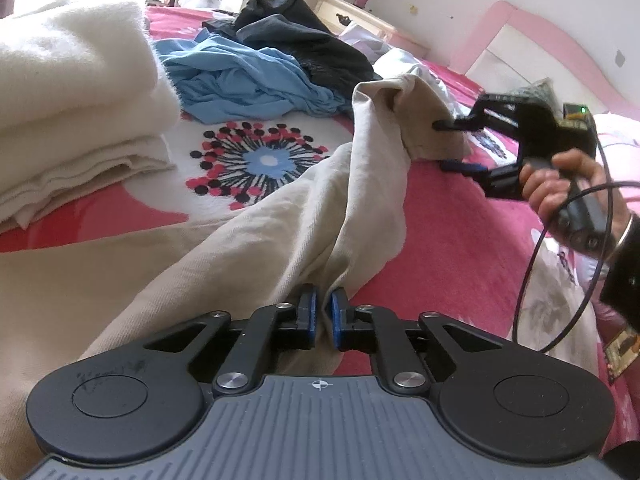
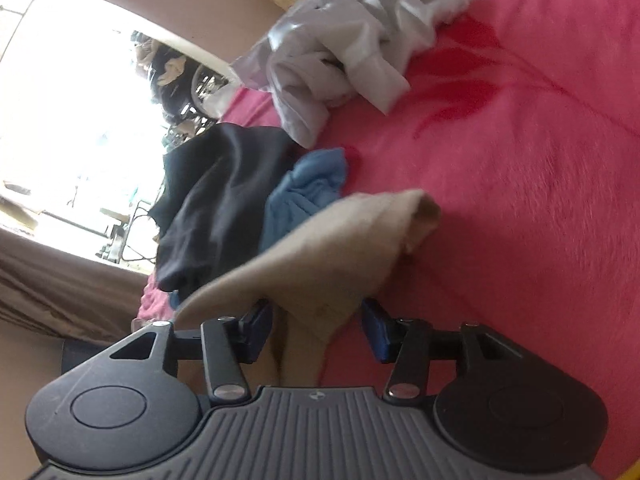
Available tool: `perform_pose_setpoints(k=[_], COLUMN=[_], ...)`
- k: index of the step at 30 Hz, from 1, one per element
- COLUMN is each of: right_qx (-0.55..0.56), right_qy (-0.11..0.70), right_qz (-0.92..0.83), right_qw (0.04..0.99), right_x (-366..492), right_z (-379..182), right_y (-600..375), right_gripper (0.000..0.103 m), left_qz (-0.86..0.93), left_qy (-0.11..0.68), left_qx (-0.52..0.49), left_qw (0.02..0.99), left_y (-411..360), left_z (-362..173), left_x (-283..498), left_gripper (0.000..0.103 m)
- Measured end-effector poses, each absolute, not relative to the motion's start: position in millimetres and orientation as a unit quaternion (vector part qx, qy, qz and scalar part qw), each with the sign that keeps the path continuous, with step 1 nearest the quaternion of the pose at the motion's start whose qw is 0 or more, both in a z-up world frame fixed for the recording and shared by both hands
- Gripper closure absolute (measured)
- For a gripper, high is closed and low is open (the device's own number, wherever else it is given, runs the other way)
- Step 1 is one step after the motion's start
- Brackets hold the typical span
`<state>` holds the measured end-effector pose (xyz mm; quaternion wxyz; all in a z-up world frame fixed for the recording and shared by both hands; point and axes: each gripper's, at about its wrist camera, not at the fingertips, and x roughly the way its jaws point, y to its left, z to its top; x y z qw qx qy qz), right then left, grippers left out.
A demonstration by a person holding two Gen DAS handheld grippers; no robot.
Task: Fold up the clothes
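Looking along the left gripper (image 1: 323, 316), we see its 2 blue pads nearly together, pinching a fold of the beige garment (image 1: 248, 232) that lies across the pink bed cover (image 1: 460, 240). The right gripper (image 1: 450, 146), held by a hand (image 1: 560, 178), stands about half open around the far corner of the same garment; we cannot tell if its pads touch it. Behind lie a blue cloth (image 1: 248, 80), a black cloth (image 1: 304, 36) and folded cream blankets (image 1: 76, 92).
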<state>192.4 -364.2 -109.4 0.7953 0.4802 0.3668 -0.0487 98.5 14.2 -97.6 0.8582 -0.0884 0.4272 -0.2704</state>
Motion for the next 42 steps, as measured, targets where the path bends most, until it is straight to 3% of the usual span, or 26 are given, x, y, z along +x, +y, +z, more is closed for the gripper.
perform_pose_setpoints(k=[4,9,10,13,14,22,29,35,42], right_qx=[0.510,0.573,0.577,0.564,0.558,0.380,0.053,-0.131,-0.201], right_qy=[0.335,0.284,0.279,0.283,0.287,0.317,0.444,0.561,0.642], right_qz=[-0.064,-0.056,-0.056,-0.048,-0.045,-0.033,-0.075,-0.073,-0.086], right_qw=[0.790,0.767,0.766,0.774,0.778,0.868,0.891,0.814,0.735], right_x=[189,200,202,205,205,199,215,235,222], right_z=[-122,-149,-150,-146,-143,-52,20,-19,-92], right_y=[-362,-379,-381,-382,-382,-410,-414,-392,-388], right_gripper=[0.041,0.043,0.049,0.090,0.098,0.100,0.103,0.103,0.103], left_qz=[-0.270,-0.270,-0.269,-0.266,-0.265,-0.266,-0.306,-0.366,-0.398], left_qy=[0.428,0.427,0.427,0.426,0.424,0.414,0.365,0.340,0.376], left_qx=[-0.091,-0.098,-0.101,-0.111,-0.111,-0.100,-0.016,0.094,0.076], left_qw=[0.858,0.857,0.857,0.858,0.859,0.865,0.879,0.861,0.833], left_y=[14,16,17,19,19,17,5,-21,-25], left_z=[-100,-102,-102,-103,-103,-101,-84,-81,-88], left_x=[101,101,101,100,100,97,76,45,40], left_gripper=[0.094,0.095,0.095,0.096,0.096,0.098,0.099,0.100,0.102])
